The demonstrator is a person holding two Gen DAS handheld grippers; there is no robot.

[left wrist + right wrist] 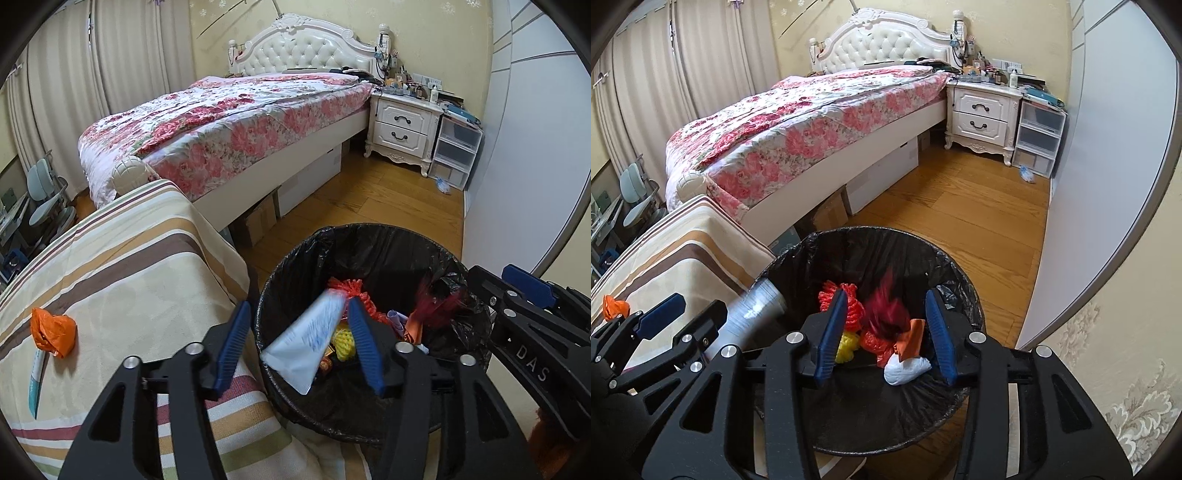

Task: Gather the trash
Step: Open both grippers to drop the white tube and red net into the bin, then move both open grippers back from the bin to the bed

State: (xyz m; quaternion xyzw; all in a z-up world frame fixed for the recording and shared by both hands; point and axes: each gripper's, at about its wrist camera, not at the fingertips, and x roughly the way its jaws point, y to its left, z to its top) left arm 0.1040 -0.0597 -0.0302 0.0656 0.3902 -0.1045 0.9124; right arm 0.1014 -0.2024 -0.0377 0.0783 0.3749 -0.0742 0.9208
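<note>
Left gripper (297,328) jaws apart – blurred white-blue tube (310,343) between them, over the black-lined bin (388,243). Right gripper (886,325) jaws apart, blurred red scrap (886,306) between, unclamped. Bin holds red netting (842,299), yellow piece, white wad. Orange wrapper (53,332) lies on striped cloth (129,288) beside bin.

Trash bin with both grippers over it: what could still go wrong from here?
1. The pale tube, blurred between the open left gripper, lies over the trash bin rim and may tip outside.
2. The orange bag and a pen on the striped cover could get missed.
</note>
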